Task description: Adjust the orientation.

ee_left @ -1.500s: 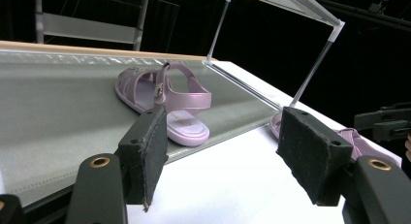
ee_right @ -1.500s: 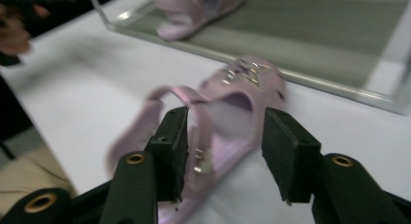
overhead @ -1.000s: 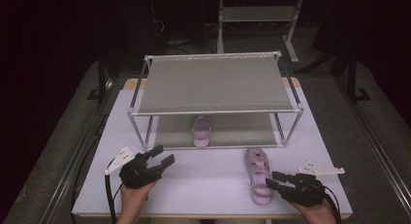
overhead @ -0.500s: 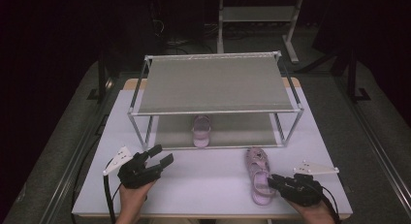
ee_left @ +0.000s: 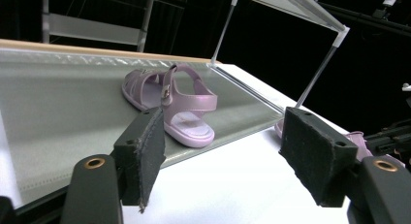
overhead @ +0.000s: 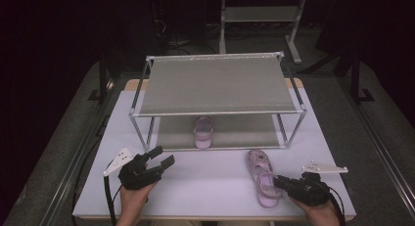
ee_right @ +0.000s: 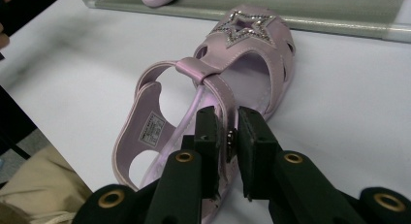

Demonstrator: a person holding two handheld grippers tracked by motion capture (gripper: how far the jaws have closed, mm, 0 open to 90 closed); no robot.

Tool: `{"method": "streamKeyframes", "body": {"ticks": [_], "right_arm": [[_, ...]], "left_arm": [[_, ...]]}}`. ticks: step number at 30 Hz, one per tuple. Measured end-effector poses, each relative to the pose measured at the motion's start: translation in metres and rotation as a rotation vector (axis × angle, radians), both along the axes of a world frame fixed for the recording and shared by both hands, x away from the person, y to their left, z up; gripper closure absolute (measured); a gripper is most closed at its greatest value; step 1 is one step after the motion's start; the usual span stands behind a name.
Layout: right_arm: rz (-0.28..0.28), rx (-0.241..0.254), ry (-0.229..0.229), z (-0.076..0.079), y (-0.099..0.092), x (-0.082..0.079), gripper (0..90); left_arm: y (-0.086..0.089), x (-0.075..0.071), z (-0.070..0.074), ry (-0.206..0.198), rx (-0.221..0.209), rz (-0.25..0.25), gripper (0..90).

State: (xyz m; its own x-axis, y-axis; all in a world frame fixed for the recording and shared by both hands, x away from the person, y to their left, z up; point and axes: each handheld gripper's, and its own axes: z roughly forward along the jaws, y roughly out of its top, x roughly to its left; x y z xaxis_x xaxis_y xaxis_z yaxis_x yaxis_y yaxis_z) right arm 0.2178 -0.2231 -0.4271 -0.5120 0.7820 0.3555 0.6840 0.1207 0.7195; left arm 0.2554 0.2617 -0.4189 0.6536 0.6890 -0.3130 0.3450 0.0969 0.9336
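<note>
Tongs first: your right tongs [ee_right: 223, 136] are closed on the ankle strap of the pink sandal [ee_right: 228, 83] at the near right of the counter [overhead: 210, 182], the pads pinching the strap at its small buckle. That sandal lies flat on its sole, its star-trimmed toe pointing toward the rack [overhead: 220, 84] and its heel toward you. Your left tongs [ee_left: 223, 146] are spread wide and grip nothing; in the high view they [overhead: 160, 158] hover low over the near left of the counter, angled toward the rack. Straight ahead of them, the second pink sandal [ee_left: 169, 103] sits on the rack's lower shelf [ee_left: 58, 103], near its front edge with its heel toward you. The two sandals are well apart, one on the shelf, one on the counter.
</note>
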Motion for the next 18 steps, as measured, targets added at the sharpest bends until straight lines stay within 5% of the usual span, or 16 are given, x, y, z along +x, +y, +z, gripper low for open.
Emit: {"method": "streamKeyframes", "body": {"ticks": [18], "right_arm": [[-0.015,0.186,0.03,0.003,-0.01,0.0,82.3]], "left_arm": [[0.004,0.001,0.001,0.004,-0.018,0.02,31.1]]}}
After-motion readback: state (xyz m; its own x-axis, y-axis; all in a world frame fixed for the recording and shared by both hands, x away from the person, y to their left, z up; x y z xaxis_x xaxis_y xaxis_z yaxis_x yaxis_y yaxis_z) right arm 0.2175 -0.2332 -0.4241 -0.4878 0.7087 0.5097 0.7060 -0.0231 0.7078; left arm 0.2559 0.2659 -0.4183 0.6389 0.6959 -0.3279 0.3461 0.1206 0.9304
